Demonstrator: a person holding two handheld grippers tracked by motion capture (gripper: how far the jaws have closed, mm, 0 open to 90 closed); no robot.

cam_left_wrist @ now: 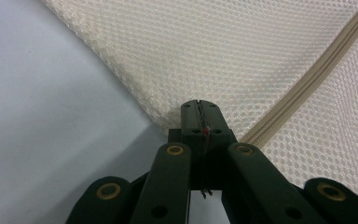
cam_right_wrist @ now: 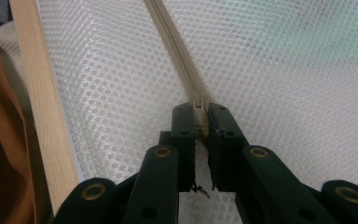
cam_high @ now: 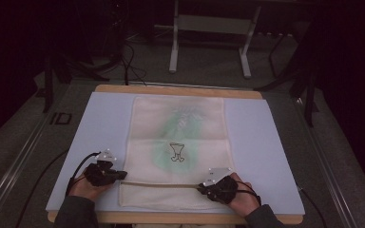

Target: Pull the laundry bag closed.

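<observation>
A cream mesh laundry bag [cam_high: 178,142] is laid flat at the centre of the desk [cam_high: 266,156], on a pale blue mat, with a green garment seen faintly through the mesh. A zip [cam_high: 161,184] runs across the bag's near end, from roughly 8 o'clock to 4 o'clock of the desk. The left hand-held gripper [cam_high: 120,175] is clenched on the bag's edge at the zip's 8 o'clock end; in the left gripper view its jaws are pressed together over the mesh hem [cam_left_wrist: 168,116]. The right hand-held gripper [cam_high: 203,187] is closed on the zip slider [cam_right_wrist: 199,105] at the 4 o'clock end, its pull tab pinched between the jaws. The zip is judged to be at one end of its travel. Risks noted: the thin tab could slip from the jaws if pulled off the zip's line; loose mesh could be caught in the slider; the left hold on the fabric could give way, letting the bag bunch and drag across the mat.
</observation>
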